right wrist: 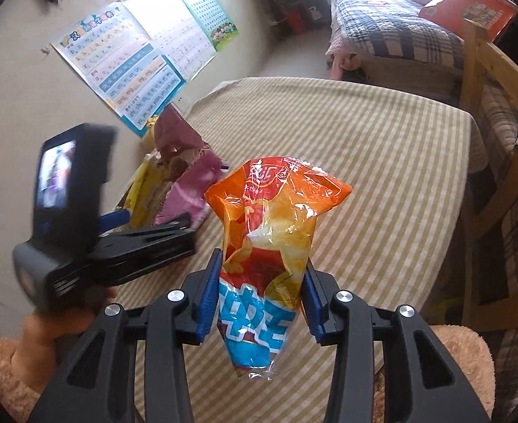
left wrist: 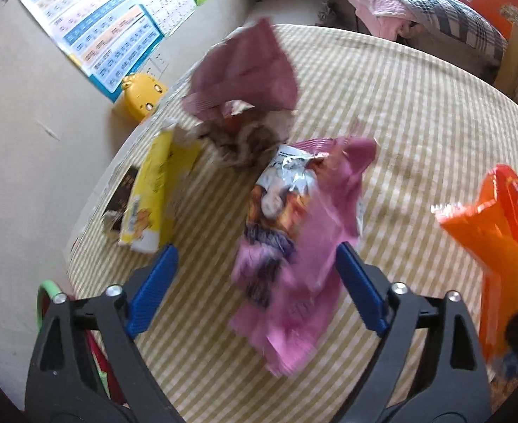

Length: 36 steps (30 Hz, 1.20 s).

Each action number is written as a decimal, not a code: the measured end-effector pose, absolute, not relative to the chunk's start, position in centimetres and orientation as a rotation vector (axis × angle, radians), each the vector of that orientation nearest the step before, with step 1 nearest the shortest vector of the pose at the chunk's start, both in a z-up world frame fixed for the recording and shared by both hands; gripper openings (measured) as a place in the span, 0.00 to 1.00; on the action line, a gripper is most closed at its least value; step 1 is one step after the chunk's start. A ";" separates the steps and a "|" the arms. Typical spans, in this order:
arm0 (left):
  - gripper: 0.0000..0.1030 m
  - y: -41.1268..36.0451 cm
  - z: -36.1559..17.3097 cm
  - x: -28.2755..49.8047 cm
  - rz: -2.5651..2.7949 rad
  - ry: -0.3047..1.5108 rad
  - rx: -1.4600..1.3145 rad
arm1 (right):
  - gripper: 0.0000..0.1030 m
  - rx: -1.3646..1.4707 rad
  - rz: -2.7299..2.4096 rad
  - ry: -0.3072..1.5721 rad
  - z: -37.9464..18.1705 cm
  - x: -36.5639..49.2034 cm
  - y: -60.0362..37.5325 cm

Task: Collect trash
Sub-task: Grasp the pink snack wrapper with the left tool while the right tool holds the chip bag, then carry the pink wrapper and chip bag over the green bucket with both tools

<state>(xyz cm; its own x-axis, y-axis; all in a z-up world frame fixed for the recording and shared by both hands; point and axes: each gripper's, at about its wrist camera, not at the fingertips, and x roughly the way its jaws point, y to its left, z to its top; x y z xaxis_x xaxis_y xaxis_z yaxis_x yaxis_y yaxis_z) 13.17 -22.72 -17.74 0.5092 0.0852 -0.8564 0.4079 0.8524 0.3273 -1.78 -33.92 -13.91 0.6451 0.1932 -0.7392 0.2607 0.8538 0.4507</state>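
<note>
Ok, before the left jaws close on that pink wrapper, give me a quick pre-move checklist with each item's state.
1. Left gripper open wide enough: ok.
2. Pink wrapper between its jaws: ok, pads not pressing on it.
3. Nothing else in the gap; yellow packet lies off to the side: ok.
4. Right gripper clamped on the orange snack bag: ok, bag pinched at its middle.
5. Two grippers apart: ok, the left one shows off to the side in the right wrist view.
6. Picture sharp enough to judge wrapper's edges: not ok, blurred.
</note>
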 end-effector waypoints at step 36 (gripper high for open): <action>0.39 -11.2 -7.1 4.5 -0.107 0.874 0.274 | 0.39 0.479 0.020 0.814 -10.2 -2.6 -30.1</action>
<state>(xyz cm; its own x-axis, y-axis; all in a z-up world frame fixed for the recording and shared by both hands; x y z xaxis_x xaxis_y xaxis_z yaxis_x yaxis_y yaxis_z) 4.46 -11.21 -7.13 0.6391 0.0192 -0.7689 0.2041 0.9596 0.1936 -2.57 -30.14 -10.20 0.6923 0.1978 -0.6940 0.1641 0.8934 0.4183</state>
